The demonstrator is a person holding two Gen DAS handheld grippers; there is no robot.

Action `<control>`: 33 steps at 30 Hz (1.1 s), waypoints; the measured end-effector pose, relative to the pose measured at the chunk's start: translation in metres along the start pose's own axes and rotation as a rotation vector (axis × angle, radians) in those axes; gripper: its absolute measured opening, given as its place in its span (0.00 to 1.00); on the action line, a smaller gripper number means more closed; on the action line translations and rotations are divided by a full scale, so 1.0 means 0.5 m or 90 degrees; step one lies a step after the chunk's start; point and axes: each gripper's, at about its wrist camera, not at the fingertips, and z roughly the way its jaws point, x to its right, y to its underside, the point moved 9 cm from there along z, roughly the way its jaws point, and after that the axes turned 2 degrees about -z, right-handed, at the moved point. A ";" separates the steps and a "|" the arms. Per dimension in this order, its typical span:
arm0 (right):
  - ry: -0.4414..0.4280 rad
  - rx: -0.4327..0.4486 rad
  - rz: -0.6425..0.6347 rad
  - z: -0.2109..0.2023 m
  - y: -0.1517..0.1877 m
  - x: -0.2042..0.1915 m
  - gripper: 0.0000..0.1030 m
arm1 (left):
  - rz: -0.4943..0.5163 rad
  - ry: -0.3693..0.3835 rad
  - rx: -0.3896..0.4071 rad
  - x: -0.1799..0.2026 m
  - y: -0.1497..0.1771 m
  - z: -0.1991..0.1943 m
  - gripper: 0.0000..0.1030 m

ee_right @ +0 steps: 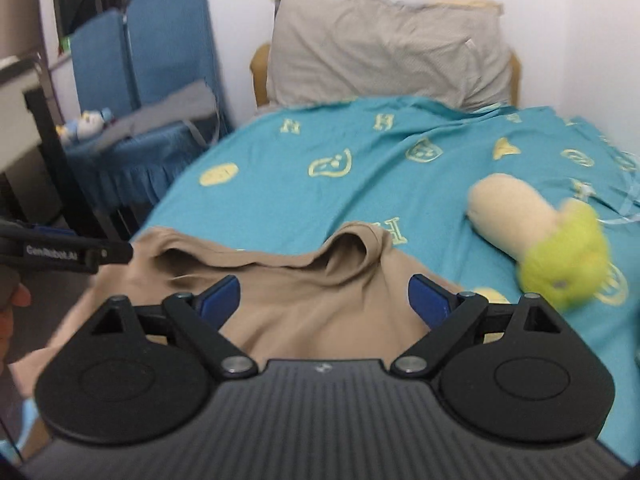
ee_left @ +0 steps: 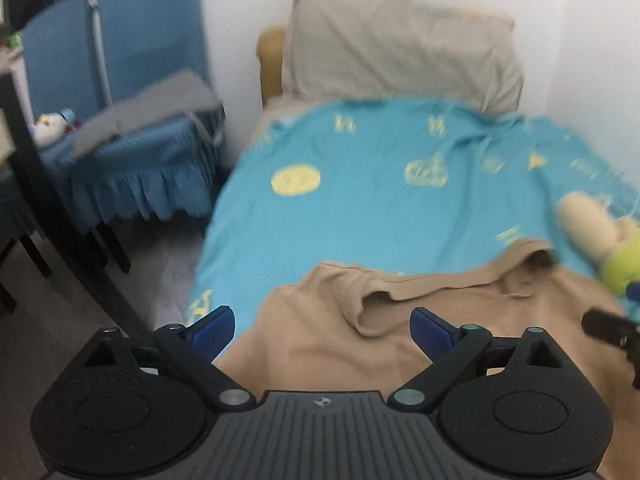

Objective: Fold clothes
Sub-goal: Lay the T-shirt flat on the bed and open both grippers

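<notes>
Two grippers, left gripper [ee_left: 322, 330] and right gripper [ee_right: 324, 298], fingers spread, empty; pinch tan shirt [ee_left: 320, 344] edge at 12 o'clock, evenly.

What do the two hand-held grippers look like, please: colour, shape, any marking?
Both the left gripper and the right gripper have black bodies with ribbed tops, two round discs, black linkage arms with silver pivots, and blue fingers. The left gripper's side bears white lettering, blurred.

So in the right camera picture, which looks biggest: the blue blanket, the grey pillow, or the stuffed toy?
Biggest to smallest, as they look:
1. blue blanket
2. grey pillow
3. stuffed toy
The pillow is farthest away, so it looks smaller than it is.
</notes>
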 end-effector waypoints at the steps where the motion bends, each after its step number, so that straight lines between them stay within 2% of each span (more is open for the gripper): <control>1: 0.000 0.009 0.007 -0.041 0.010 -0.006 0.90 | -0.006 0.005 0.019 -0.003 0.006 -0.045 0.93; 6: 0.010 0.040 0.028 -0.241 0.061 -0.021 0.90 | -0.060 0.035 0.072 -0.021 0.077 -0.278 0.94; 9: 0.019 0.061 0.026 -0.355 0.069 -0.034 0.90 | -0.114 0.053 0.089 -0.018 0.122 -0.418 0.94; 11: 0.036 0.069 0.025 -0.427 0.068 -0.040 0.90 | -0.152 0.059 0.089 -0.019 0.146 -0.513 0.94; 15: 0.047 0.088 0.070 -0.558 0.062 -0.045 0.90 | -0.270 0.054 0.061 -0.066 0.178 -0.614 0.94; 18: 0.028 0.101 0.124 -0.619 0.075 -0.047 0.90 | -0.392 0.085 0.021 -0.110 0.198 -0.625 0.94; 21: 0.015 0.116 0.128 -0.633 0.122 -0.045 0.90 | -0.466 0.108 0.023 -0.147 0.234 -0.596 0.94; 27: 0.039 0.091 0.115 -0.564 0.235 -0.019 0.90 | -0.522 0.099 -0.014 -0.208 0.320 -0.483 0.90; 33: 0.011 0.052 0.160 -0.492 0.257 0.003 0.90 | -0.566 0.097 -0.033 -0.238 0.336 -0.326 0.79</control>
